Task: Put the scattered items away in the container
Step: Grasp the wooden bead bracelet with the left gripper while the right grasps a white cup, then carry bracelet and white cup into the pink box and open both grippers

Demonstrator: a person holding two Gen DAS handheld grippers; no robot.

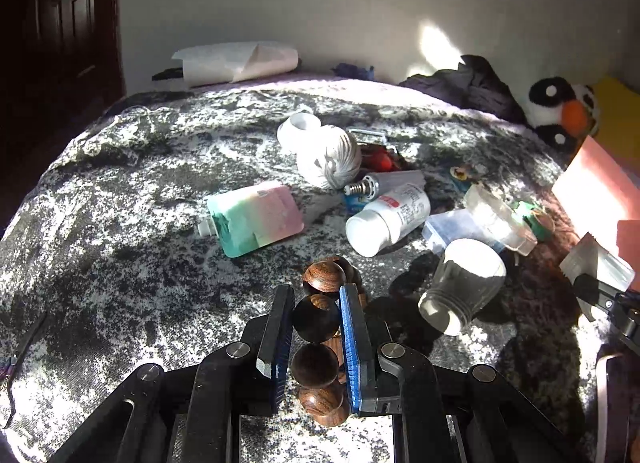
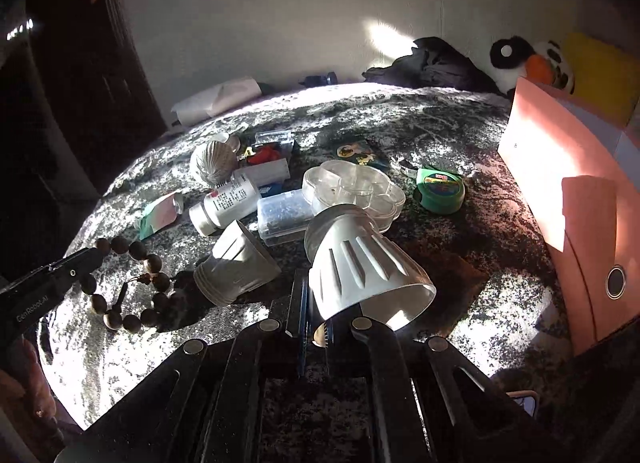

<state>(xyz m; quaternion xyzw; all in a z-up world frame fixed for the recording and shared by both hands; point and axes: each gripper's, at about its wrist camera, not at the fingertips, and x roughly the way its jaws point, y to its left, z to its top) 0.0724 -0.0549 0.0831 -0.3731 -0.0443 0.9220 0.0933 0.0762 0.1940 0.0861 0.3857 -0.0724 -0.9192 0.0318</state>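
Your left gripper (image 1: pixel 316 321) is clamped on just one bead of the wooden bead bracelet (image 2: pixel 132 283) lying near-left on the blanket, so it could swing or slip, while your right gripper (image 2: pixel 316 327) pinches only the white cup's (image 2: pixel 368 275) rim, which may tip before the pink container (image 2: pixel 576 199) at far right.

left gripper (image 1: pixel 316 327) clamped, right gripper (image 2: pixel 316 315) clamped
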